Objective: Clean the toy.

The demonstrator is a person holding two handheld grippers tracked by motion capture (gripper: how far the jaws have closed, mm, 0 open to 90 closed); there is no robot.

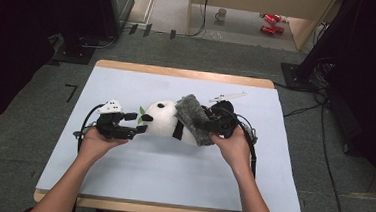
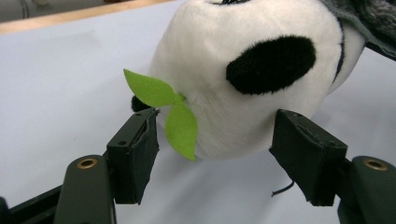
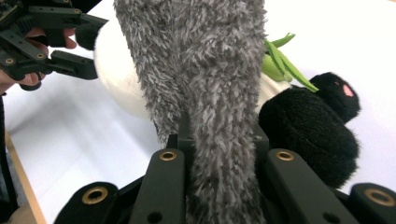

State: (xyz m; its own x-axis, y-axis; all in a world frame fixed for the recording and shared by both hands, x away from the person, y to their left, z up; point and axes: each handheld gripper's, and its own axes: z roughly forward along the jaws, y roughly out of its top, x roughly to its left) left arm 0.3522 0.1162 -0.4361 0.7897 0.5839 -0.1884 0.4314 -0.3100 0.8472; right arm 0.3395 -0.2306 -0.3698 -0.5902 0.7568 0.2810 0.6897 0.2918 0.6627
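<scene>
Right gripper [image 3: 219, 154] clamped on grey cloth [image 3: 205, 70] draped over panda [image 2: 252, 79], left gripper [image 2: 219, 154] open w/ nothing held, so wrapping's barely half done imo.

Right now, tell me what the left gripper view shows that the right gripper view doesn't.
Left gripper view: the left claw open around the panda's white head, its pads clear of the plush, beside the flat green leaf and a black eye patch. Right gripper view: the right claw shut on the grey fuzzy cloth, plus a black paw and green stalks. Both: the panda and the pale table cover.
</scene>
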